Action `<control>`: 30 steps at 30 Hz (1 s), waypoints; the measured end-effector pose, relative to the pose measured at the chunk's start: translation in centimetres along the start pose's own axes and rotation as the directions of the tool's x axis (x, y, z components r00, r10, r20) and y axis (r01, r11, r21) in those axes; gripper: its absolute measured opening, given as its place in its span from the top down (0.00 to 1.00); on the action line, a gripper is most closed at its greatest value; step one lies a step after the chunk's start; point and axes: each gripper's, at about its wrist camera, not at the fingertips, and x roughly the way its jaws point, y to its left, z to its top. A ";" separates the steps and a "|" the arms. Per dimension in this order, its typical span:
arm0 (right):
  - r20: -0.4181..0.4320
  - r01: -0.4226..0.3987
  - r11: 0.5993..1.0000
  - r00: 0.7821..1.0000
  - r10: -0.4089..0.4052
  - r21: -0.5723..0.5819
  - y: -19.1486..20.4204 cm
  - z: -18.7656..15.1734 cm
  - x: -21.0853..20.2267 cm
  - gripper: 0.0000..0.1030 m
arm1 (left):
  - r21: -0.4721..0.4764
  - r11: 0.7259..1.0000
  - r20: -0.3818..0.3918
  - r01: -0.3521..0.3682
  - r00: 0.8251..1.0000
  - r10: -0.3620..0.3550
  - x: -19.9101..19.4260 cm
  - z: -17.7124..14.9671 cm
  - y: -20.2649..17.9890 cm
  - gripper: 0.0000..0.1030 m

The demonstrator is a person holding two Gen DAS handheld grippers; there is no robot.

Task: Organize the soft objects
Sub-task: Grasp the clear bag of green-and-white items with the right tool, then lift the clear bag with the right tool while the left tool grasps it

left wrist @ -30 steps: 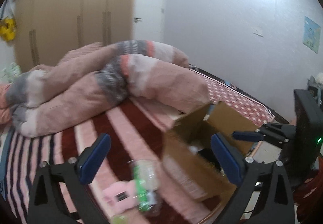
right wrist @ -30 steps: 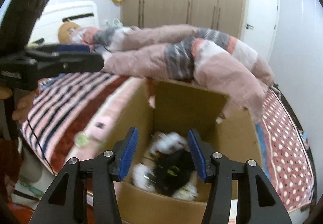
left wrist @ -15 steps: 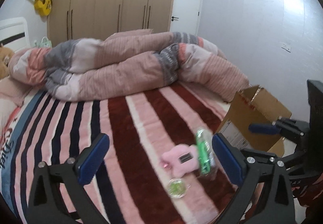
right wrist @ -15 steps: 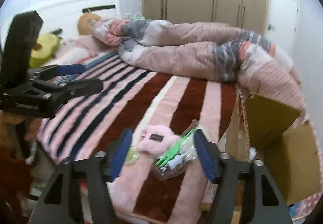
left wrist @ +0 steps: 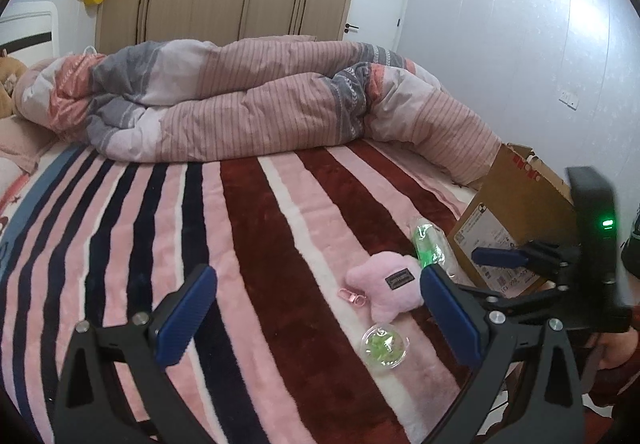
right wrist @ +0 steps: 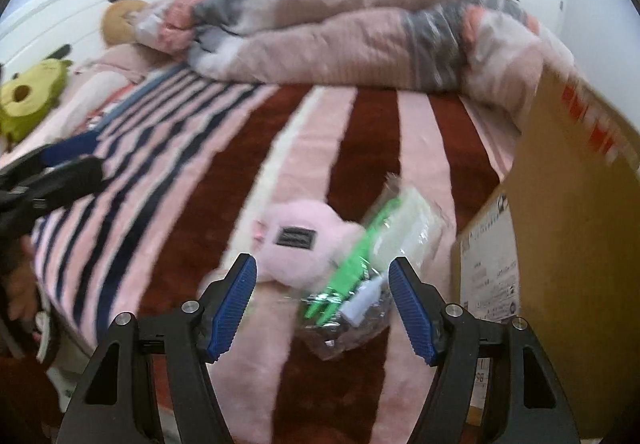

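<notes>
Your left gripper [left wrist: 316, 308] hovers over the striped blanket [left wrist: 248, 244] with its jaws spread wide and nothing between them; below it lies only bare dark-and-pink stripe. In the right wrist view it shows at the far left edge [right wrist: 60, 160], over the near-left part of the bed, well apart from the toys.

Far behind, the rolled duvet [left wrist: 256, 100] runs across the bed, with a brown plush [right wrist: 120, 20] and a green plush [right wrist: 28, 92] at the headboard end on the left.

Right of your left gripper, near the bed's edge, a pink plush [left wrist: 386, 284] lies flat with a dark label up and a pink clip [left wrist: 352, 294] just beside it on its left. A round clear case [left wrist: 385, 346] with green inside sits just nearer than the plush. A clear bag [left wrist: 430, 244] with green parts lies against the plush's right side, between it and the box [left wrist: 516, 220].

Your right gripper [right wrist: 324, 308] points down at that group, jaws about half open and just widened, holding nothing. The bag [right wrist: 360, 276] lies below the gap, the pink plush [right wrist: 300, 244] towards its left finger; neither pad touches them. The box [right wrist: 560, 224] stands just right of the bag, at the bed's right end.
</notes>
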 end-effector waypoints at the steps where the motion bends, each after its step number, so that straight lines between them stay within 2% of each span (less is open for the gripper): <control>1: -0.004 0.021 1.000 1.000 -0.021 0.004 -0.2 -0.1 0.6 0.36 | -0.003 1.000 -0.001 0.002 1.000 -0.002 0.1 -0.1 0.1 0.02; 5: -0.041 0.058 0.996 0.998 -0.056 0.061 -1.6 -0.6 3.0 0.36 | -0.017 1.000 -0.002 0.018 1.000 -0.018 0.3 -0.4 0.4 0.02; 8: -0.046 0.068 0.994 0.997 -0.064 0.083 -2.3 -0.8 4.3 0.41 | -0.023 0.999 -0.002 0.026 1.000 -0.027 0.3 -0.5 0.5 0.02; 10: -0.040 0.070 0.993 0.997 -0.067 0.092 -2.5 -1.0 4.3 0.48 | -0.023 0.999 -0.001 0.028 1.000 -0.028 0.1 -0.6 0.5 0.02; 11: -0.036 0.077 0.994 0.997 -0.074 0.084 -2.5 -1.0 4.3 0.63 | -0.022 0.999 -0.001 0.026 1.000 -0.026 0.1 -0.6 0.5 0.02; 12: -0.035 0.083 0.994 0.996 -0.081 0.072 -2.4 -1.1 4.3 0.71 | -0.021 0.999 -0.001 0.028 1.000 -0.028 0.1 -0.6 0.5 0.02; 15: -0.017 0.077 0.996 0.997 -0.076 0.052 -2.5 -1.1 3.8 0.83 | -0.017 0.999 0.004 0.028 1.000 -0.028 -0.1 -0.6 0.5 0.02; 18: 0.057 -0.002 1.000 0.998 0.003 -0.004 -1.7 -1.0 2.1 0.87 | -0.018 0.999 0.012 0.028 1.000 -0.027 -0.5 -0.6 0.5 0.02; 20: 0.092 -0.050 0.994 0.994 0.059 -0.101 -0.3 -1.1 1.1 0.87 | -0.019 0.999 0.017 0.025 1.000 -0.025 -0.6 -0.4 0.5 0.02; 23: 0.048 -0.102 0.961 0.992 0.118 -0.257 2.2 -1.4 0.5 0.86 | -0.022 1.000 0.021 0.022 1.000 -0.022 -0.8 -0.2 0.5 0.02; 25: 0.011 -0.104 0.949 0.994 0.112 -0.298 3.1 -1.7 0.7 0.84 | -0.024 1.000 0.022 0.020 1.000 -0.020 -0.8 -0.1 0.5 0.02; 26: 0.003 -0.100 0.949 0.994 0.106 -0.299 3.2 -1.9 0.8 0.74 | -0.025 0.999 0.022 0.021 1.000 -0.020 -0.8 -0.1 0.4 0.02; 27: -0.001 -0.094 0.952 0.995 0.098 -0.291 3.2 -1.8 0.8 0.57 | -0.024 0.999 0.022 0.022 1.000 -0.021 -0.8 -0.1 0.5 0.02; 29: 0.017 -0.072 0.966 0.997 0.079 -0.249 2.6 -1.6 0.9 0.38 | -0.024 0.999 0.021 0.022 1.000 -0.021 -0.8 -0.1 0.3 0.02; 30: 0.024 -0.064 0.971 0.997 0.071 -0.229 2.2 -1.4 1.0 0.35 | -0.023 1.000 0.019 0.021 1.000 -0.020 -0.8 -0.1 0.2 0.02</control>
